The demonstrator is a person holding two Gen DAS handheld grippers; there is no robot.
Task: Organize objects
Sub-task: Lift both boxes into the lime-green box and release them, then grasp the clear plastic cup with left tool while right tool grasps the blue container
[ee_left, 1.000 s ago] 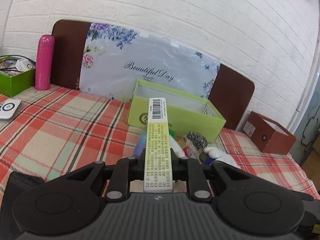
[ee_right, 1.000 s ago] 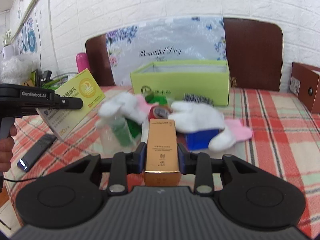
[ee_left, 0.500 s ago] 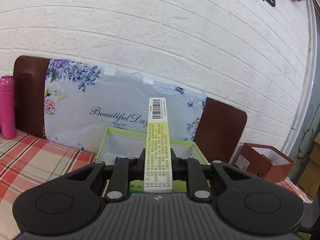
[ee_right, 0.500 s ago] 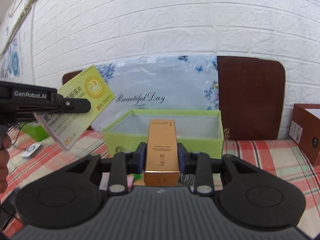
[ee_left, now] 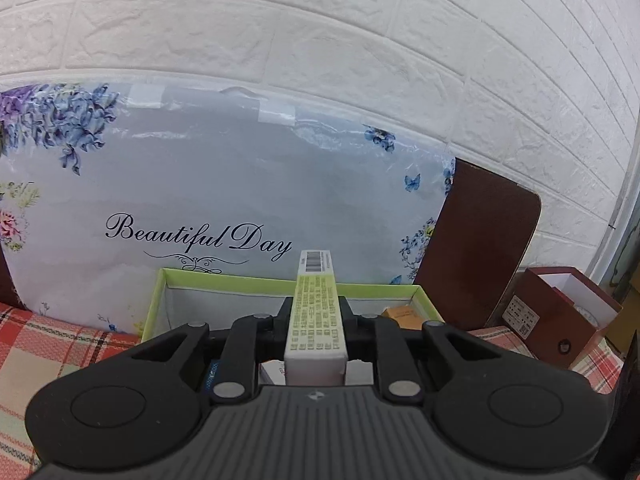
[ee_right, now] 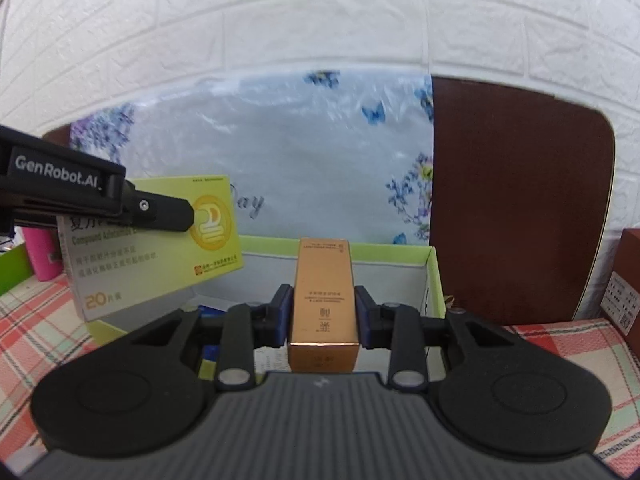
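**Over the green box, both hands loaded**

Above the green box (ee_right: 434, 276) I hold two cartons — my left hand-held gripper (ee_left: 316, 312) clamps the yellow-green medicine carton (ee_left: 316, 316), my right hand-held gripper (ee_right: 323, 312) clamps the gold carton (ee_right: 323, 300) just beside it.

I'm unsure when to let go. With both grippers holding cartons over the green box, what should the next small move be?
Probably lower both a little before releasing: the right gripper clamps the tall gold carton and the left gripper the flat yellow-green medicine carton, both above the open lime-green cardboard box.
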